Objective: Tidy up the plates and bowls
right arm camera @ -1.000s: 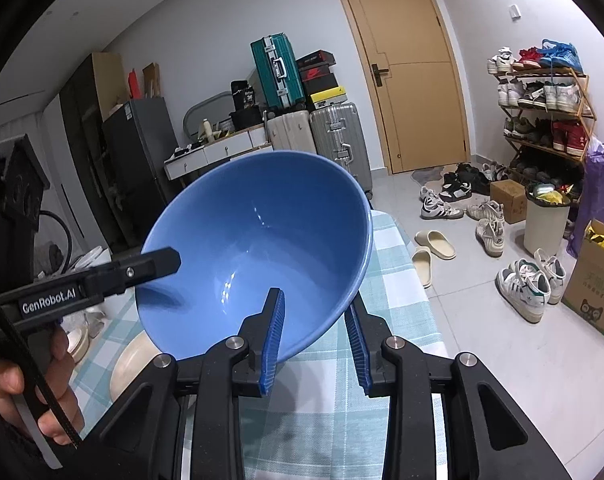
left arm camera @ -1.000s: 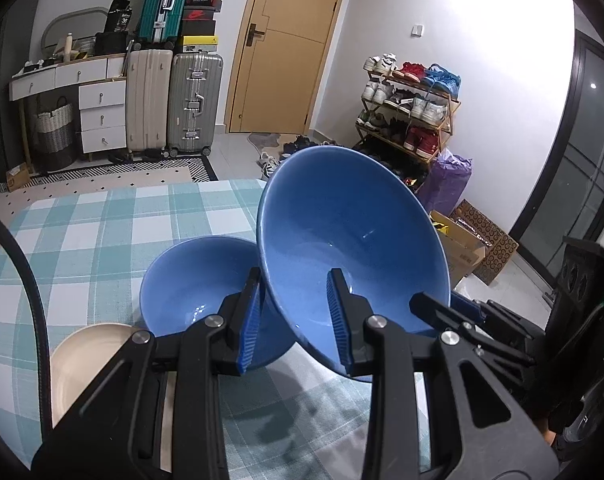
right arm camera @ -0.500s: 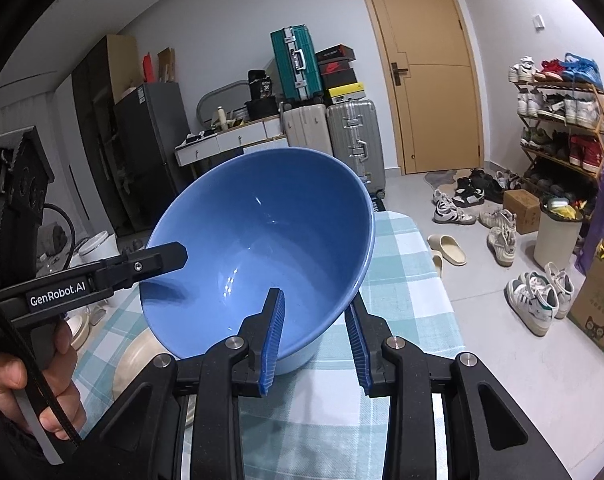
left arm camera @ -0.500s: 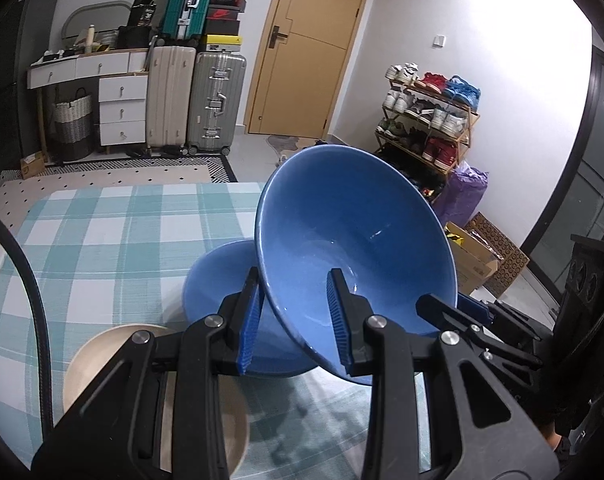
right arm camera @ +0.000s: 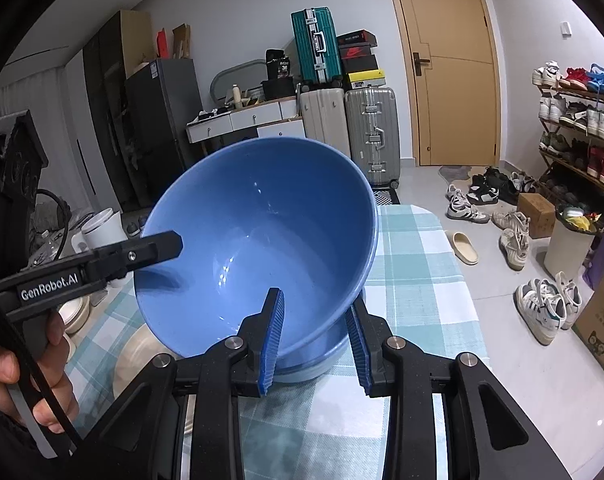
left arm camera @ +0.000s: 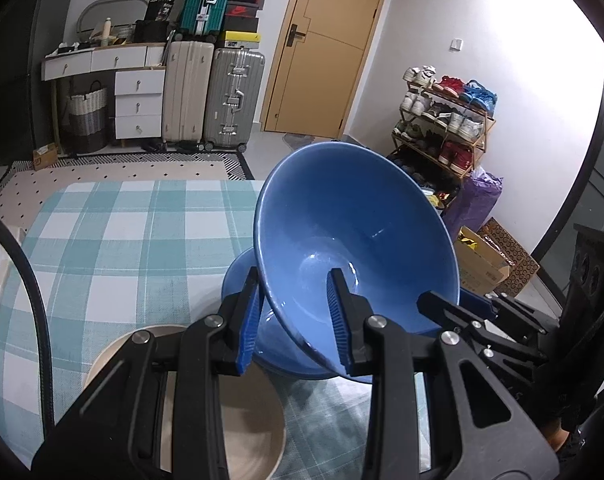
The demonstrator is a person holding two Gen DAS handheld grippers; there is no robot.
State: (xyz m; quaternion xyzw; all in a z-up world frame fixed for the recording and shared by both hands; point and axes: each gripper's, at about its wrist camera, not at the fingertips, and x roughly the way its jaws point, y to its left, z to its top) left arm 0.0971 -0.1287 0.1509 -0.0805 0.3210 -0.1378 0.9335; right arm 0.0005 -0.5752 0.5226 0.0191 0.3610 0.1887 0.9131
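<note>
Left wrist view: left gripper [left arm camera: 296, 318] at bottom centre, blue-padded fingers [left arm camera: 249, 320] clamped across the near rim of a tilted blue bowl [left arm camera: 357, 240], one finger outside the wall, the other inside. Bowl fills centre-right of frame, mouth facing the camera, raised off the cloth. Second blue bowl [left arm camera: 242, 280] sits just under and behind it, mostly hidden, on the teal checked tablecloth [left arm camera: 134, 232]. Cream plate [left arm camera: 246, 420] at lower left, partly under the gripper body. Right gripper [left arm camera: 461, 304] comes in from the lower right edge, gripping the bowl's far rim. Suitcases [left arm camera: 214, 96] upper left, door [left arm camera: 329, 48] top centre, shoe rack [left arm camera: 445, 120] at right.

Right wrist view: right gripper [right arm camera: 315, 336] at bottom centre, narrow grip on the blue bowl [right arm camera: 262, 240] rim, left finger inside, right finger outside. Bowl tilted, centre frame. Lower blue bowl [right arm camera: 321, 356] peeks out beneath it, between the fingers. Left gripper [right arm camera: 158, 246] reaches in from the left edge, tip over the opposite rim; the hand [right arm camera: 26, 376] holding it is at lower left. Cream plate [right arm camera: 138, 356] left of the bowls on the tablecloth [right arm camera: 413, 264].
</note>
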